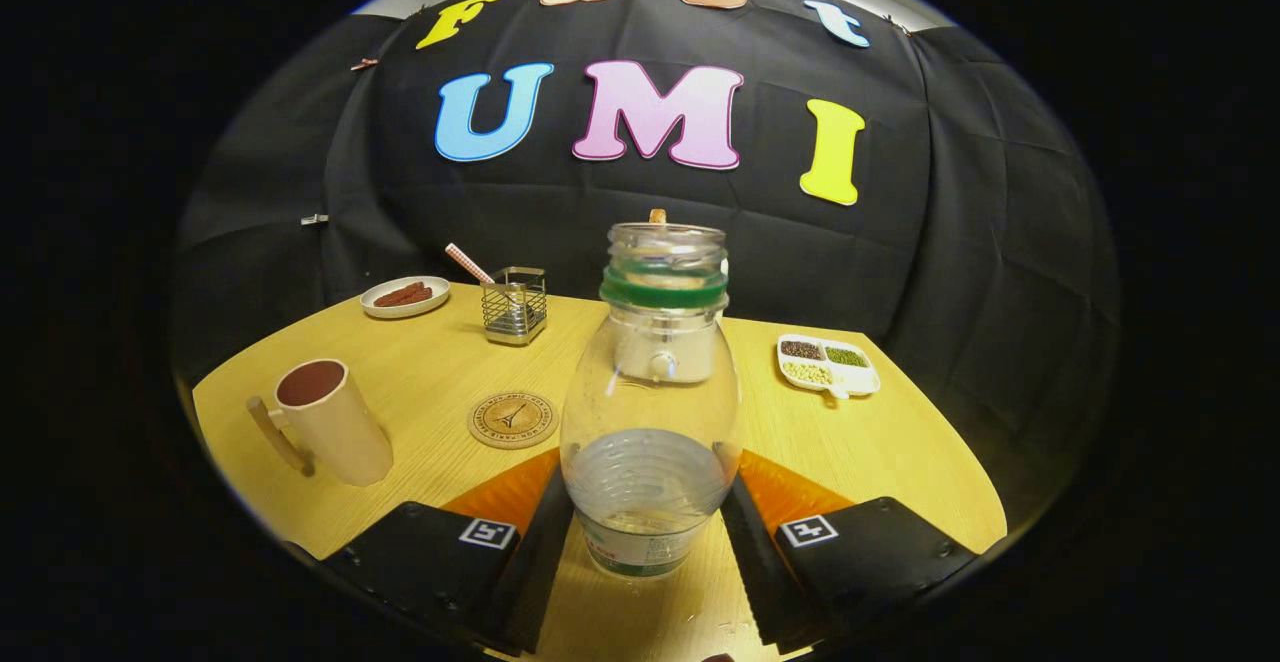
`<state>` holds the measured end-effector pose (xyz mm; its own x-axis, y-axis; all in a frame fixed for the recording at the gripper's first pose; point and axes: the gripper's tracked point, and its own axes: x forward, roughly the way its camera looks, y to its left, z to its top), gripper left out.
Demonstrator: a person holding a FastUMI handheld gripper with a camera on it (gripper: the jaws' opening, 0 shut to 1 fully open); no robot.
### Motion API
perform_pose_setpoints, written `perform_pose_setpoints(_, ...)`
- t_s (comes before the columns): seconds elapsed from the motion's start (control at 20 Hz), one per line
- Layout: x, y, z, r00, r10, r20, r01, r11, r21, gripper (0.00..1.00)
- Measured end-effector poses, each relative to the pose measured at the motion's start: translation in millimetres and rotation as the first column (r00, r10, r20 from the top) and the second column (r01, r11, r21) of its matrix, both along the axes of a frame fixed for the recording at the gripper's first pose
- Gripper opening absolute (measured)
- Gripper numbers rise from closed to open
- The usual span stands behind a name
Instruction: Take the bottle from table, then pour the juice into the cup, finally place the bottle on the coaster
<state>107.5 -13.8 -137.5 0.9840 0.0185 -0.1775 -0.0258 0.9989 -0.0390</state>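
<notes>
— What are we gripping at the near end?
— We are clamping the clear bottle (650,412) between both fingers of the gripper (648,522), each pressing a side of its lower body; it is standing upright, cap off.
— And beyond it?
— We are seeing the coaster (512,419) on the table (880,452), just ahead to the left, the cup (325,422) further left, then a wire basket (514,305), a plate (404,296) and a divided tray (828,363).
</notes>
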Motion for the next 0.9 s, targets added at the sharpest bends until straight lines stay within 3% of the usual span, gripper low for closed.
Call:
perform_pose_setpoints(0.45, -6, 6, 45, 1.000, -0.005, -0.005, 0.005, 0.993, -0.120, 0.75)
perform_pose_setpoints(0.9, -7, 46, 99, 0.999, -0.009, 0.036, 0.021, 0.931, -0.364, 0.75)
